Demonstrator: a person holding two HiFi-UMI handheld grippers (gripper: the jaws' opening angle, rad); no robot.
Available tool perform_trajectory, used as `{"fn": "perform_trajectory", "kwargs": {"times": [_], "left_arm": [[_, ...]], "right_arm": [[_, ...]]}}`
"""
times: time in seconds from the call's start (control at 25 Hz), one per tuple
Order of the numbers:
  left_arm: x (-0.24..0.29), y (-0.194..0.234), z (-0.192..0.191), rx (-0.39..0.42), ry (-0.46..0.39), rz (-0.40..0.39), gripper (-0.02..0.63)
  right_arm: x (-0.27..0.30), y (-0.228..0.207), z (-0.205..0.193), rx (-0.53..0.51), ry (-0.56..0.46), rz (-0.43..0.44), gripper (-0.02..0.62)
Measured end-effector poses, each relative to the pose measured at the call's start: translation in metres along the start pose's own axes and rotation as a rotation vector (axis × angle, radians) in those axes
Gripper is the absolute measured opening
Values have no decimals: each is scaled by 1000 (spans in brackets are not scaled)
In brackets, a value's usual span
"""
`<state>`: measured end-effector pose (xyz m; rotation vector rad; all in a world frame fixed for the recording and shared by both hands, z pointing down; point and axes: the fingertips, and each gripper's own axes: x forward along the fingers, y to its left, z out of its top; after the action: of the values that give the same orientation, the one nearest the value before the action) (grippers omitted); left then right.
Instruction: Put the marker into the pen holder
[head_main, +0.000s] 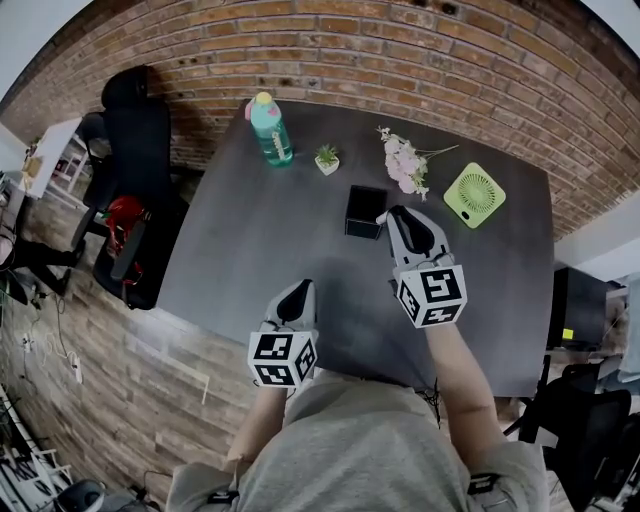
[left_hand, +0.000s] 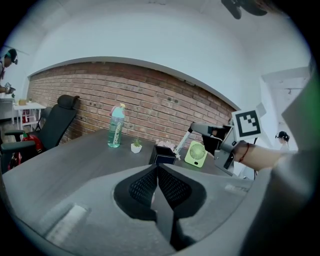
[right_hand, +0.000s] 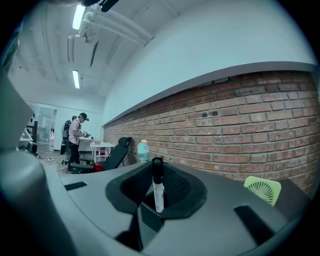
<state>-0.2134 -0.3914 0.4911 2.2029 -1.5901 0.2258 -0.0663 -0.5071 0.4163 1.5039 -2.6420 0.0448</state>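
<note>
Marker (right_hand: 158, 189) in right claw (head_main: 391, 214), pen holder (head_main: 364, 212) just beside in head view

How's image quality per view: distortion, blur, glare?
Head view: heavy fisheye, the brick wall bows and the corners go black; light is even and the focus sharp. Left gripper view: same dark vignette, and the shut left gripper looks slightly soft close to the lens. Right gripper view: the marker between the jaws is crisp; a ceiling light glares at upper left.
</note>
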Motion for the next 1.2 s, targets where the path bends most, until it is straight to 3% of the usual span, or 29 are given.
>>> {"fn": "perform_trajectory", "kwargs": {"times": [1.2], "left_arm": [[45, 23, -3, -3, 58, -14, 21]], "right_arm": [[82, -18, -114, 32, 234, -25, 66]]}}
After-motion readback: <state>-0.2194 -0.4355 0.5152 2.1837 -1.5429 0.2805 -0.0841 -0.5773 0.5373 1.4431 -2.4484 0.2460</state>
